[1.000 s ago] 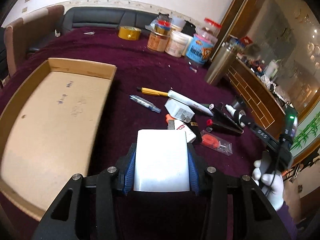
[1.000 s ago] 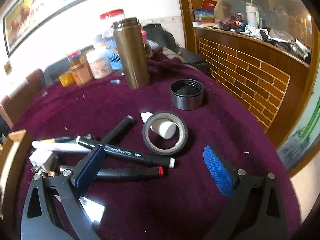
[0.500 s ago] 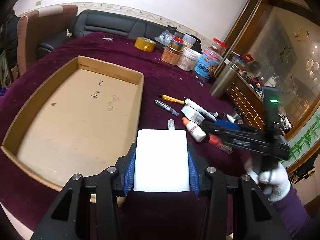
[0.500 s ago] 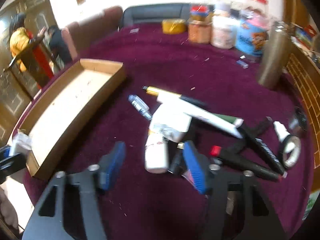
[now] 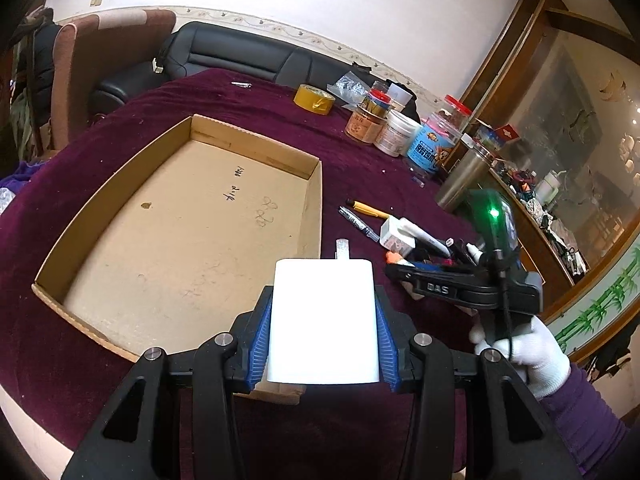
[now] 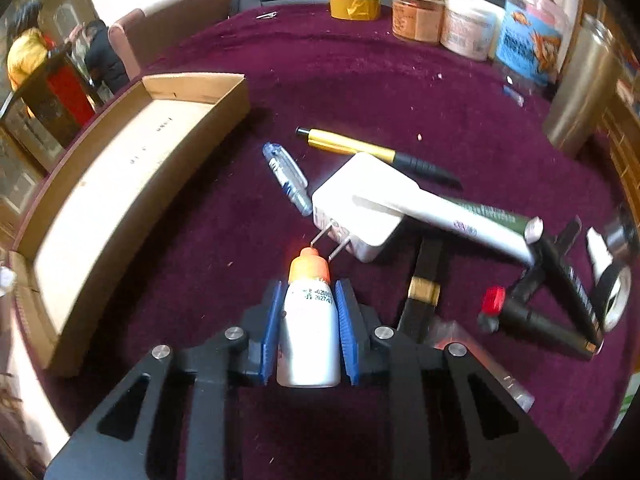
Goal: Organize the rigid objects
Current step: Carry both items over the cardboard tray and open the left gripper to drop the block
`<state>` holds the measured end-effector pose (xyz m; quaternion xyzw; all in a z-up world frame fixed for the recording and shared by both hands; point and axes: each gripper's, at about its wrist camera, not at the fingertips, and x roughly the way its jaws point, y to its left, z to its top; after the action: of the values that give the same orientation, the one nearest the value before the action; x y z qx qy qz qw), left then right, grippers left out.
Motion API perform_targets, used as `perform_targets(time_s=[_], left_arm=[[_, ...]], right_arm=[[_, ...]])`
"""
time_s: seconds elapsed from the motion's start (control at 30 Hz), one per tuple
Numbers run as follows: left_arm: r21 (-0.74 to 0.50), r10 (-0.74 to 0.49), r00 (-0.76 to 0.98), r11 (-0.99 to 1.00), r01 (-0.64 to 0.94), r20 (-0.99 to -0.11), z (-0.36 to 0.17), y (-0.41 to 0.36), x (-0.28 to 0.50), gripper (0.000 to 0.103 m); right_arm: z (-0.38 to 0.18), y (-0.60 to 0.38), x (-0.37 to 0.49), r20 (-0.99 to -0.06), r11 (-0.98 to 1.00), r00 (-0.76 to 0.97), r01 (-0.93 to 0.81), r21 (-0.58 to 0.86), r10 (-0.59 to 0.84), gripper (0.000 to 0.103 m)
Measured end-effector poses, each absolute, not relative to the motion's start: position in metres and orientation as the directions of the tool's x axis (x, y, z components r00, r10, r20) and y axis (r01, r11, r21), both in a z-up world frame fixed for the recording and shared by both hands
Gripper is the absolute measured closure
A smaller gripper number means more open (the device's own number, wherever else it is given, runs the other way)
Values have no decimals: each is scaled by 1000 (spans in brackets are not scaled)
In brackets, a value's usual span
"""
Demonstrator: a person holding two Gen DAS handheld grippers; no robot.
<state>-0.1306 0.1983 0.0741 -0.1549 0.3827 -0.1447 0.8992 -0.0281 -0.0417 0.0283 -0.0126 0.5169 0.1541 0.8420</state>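
1. Two hand-held grippers were at work. In the left wrist view the left gripper [image 5: 324, 320] sat low at centre, its blue pads clamped on one white block [image 5: 323, 322] with a metal prong at its far end — it looked like a plug adapter, held over the near right corner of the box.
2. In the right wrist view the right gripper [image 6: 307, 328] had just been closing, and its pads pressed both sides of one small white bottle with an orange cap [image 6: 308, 320], low at centre of the frame.
3. One cardboard box [image 5: 314, 200] lay on the maroon tablecloth [image 5: 240, 108], filling the left half of the left view. Nothing lay inside it; only some handwriting showed on its floor.
4. Right of the box lay a heap of loose items: one yellow pen [image 6: 352, 146], one clear pen with a blue cap [image 6: 286, 178], one white plug adapter [image 6: 360, 208] with two prongs near the bottle's cap, one white and green marker [image 6: 472, 218] lying across that adapter, and several black markers, one with a red cap [image 6: 494, 300]. Their exact count I could not tell.
5. At the upper right of the left view stood one roll of yellow tape [image 5: 314, 99], four jars [image 5: 398, 133] close together, and one metal flask [image 5: 460, 182].
6. A white-gloved hand [image 5: 524, 356] with a purple sleeve gripped the right gripper's handle at the right edge — a green light glowed on it.
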Motion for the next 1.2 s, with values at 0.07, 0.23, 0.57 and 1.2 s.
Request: perform_targets(time_s=[0.07,0.23,0.57,1.2], left_arm=[[-386,-375,669,912,140,-642,76,200,-130,63],[-385,-363,675,914,126,-642,80,206,-127,63],[-310,-269,696,948,69,-666,85,214,-125,63],[-25,-35,688,999,25,-725,76,175,-132,63]], right_arm=[[34,-45,-31,-862,940,403,-266,212,308,79],[55,-44,-46,-808,895,397,-286,341,435,79],[85,-5,-61,-755,855,422,-373,360,502,79],[64,-11,-84,-775,884,453,-370,286,440,79]])
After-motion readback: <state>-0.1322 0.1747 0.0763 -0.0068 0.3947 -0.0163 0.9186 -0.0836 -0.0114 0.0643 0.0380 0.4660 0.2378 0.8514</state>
